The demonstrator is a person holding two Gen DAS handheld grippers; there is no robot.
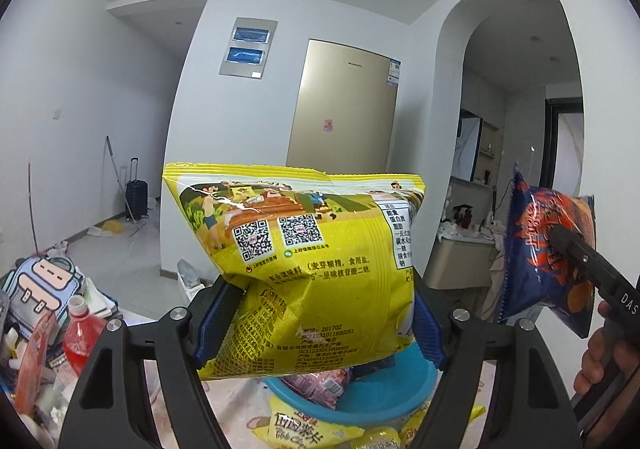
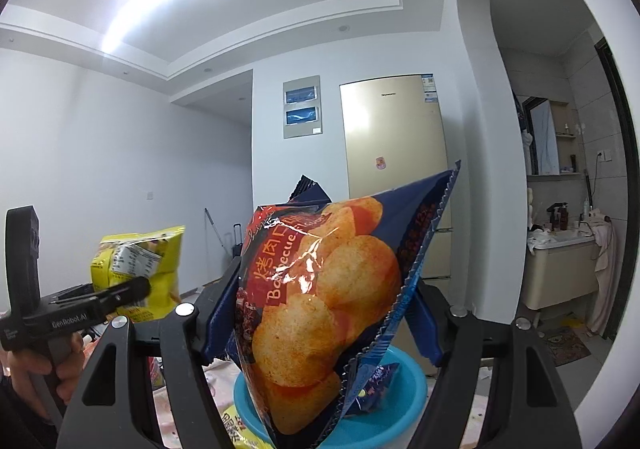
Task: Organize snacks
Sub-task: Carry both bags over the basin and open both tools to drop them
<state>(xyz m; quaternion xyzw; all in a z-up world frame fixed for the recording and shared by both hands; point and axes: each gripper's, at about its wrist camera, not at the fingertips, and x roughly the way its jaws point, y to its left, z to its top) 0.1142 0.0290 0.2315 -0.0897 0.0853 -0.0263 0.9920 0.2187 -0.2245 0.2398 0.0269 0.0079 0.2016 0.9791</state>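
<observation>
A yellow chip bag (image 1: 304, 257) is raised high in the left wrist view, and my left gripper (image 1: 320, 313) is shut on its lower half between blue pads (image 1: 208, 325). My right gripper (image 2: 328, 289) is shut on a dark blue barbecue chip bag (image 2: 320, 289), tilted and lifted too. Each gripper shows in the other view: the right gripper (image 1: 560, 239) with its blue bag (image 1: 536, 249), and the left gripper (image 2: 136, 289) with the yellow bag (image 2: 140, 261). Below both sits a blue basin (image 1: 400, 385) (image 2: 416, 375) holding snack packets.
A red drink bottle (image 1: 82, 337), a cartoon backpack-shaped item (image 1: 40, 285) and clutter crowd the table's left side. More yellow snack packets (image 1: 304, 429) lie in front of the basin. A gold fridge (image 1: 344, 109) stands against the far wall.
</observation>
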